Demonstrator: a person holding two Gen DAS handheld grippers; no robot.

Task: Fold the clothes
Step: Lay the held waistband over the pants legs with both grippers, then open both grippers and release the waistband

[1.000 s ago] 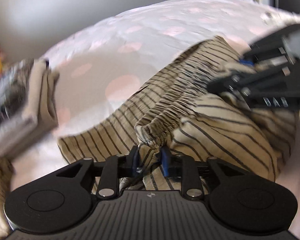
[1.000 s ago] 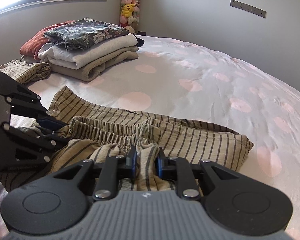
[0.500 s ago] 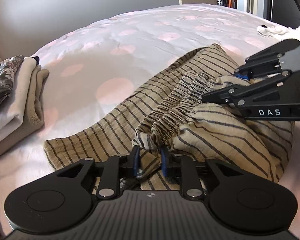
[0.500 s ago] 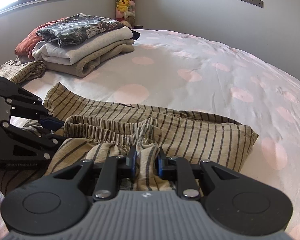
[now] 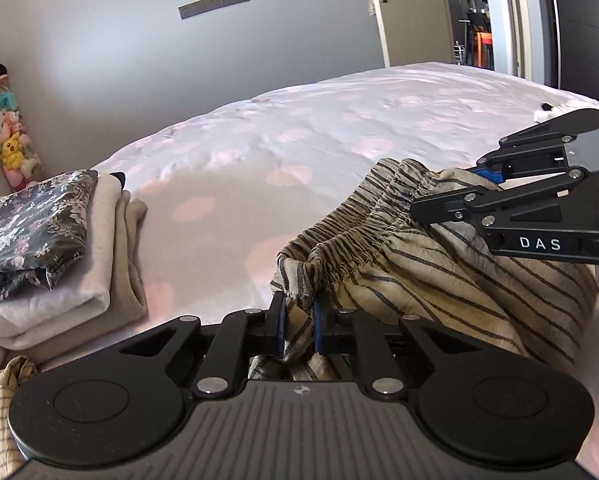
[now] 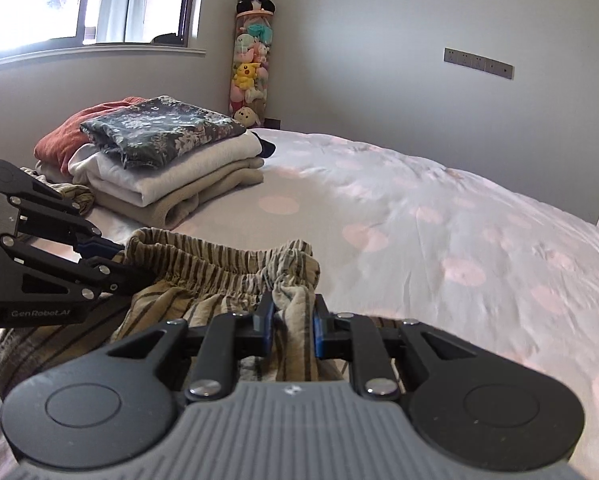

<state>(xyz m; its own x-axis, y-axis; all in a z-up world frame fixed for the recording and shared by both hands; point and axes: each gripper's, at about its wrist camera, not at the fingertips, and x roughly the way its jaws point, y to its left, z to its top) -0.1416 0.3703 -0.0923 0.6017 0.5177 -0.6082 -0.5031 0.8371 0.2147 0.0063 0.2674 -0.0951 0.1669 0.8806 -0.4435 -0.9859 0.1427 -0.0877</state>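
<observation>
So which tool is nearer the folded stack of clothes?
Left. The left tool grips the striped shorts at the waistband end beside the folded stack; the right tool holds the far end.

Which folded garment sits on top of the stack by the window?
The dark floral garment tops the stack; the white and beige folded pieces lie beneath it, the rust-red one behind.

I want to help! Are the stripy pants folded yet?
No. The stripy pants hang bunched from both grippers.

The polka-dot bedspread point(image 6: 439, 216) lies bare ahead and to the right. On the left, the stack of folded clothes point(image 6: 163, 160) blocks passage, with the plush-toy tube point(image 6: 251, 76) in the corner.
</observation>
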